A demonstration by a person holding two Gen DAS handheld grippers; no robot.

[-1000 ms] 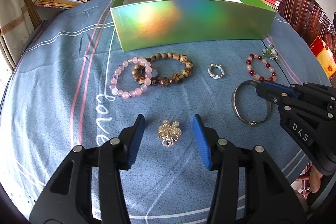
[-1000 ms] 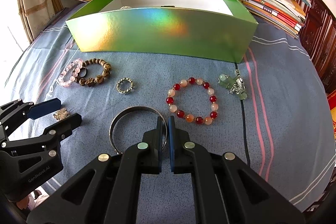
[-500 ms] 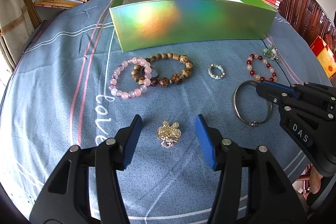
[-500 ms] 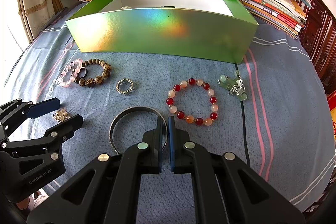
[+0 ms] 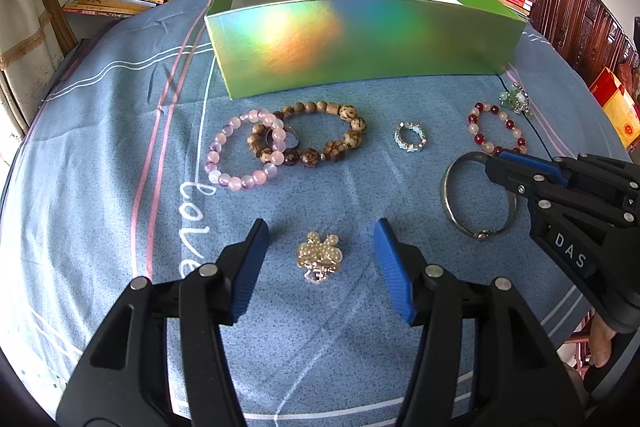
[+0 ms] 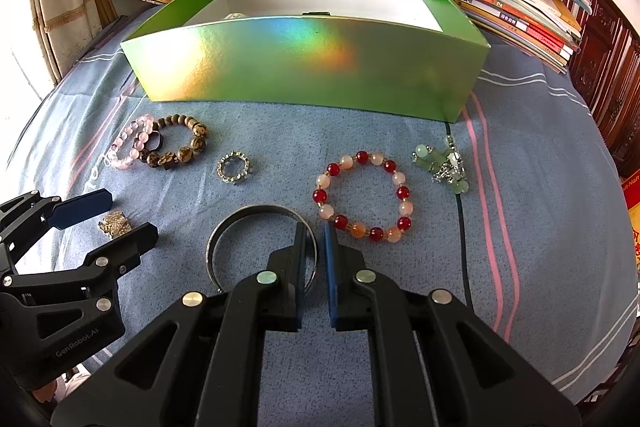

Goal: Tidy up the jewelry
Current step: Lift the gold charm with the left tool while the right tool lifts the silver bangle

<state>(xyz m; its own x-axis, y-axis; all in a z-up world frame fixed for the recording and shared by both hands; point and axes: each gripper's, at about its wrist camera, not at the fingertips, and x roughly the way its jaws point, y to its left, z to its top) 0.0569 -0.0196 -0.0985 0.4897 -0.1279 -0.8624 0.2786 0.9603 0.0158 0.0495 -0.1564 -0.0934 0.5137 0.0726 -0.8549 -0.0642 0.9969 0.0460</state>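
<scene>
Since the earlier frames the jaws of the left gripper (image 5: 318, 259) have been opened wider, and the right gripper (image 6: 316, 251) has been loosened a little. The pearl brooch (image 5: 319, 255) is seen lying on the blue cloth (image 5: 120, 147) between the left fingers, touched by neither. The rim of the silver bangle (image 6: 256, 213) passes through the narrow gap of the right jaws; no pressing is visible. The beaded bracelets (image 5: 280, 143) and a small ring (image 5: 411, 136) are laid before the green box (image 5: 360, 43).
</scene>
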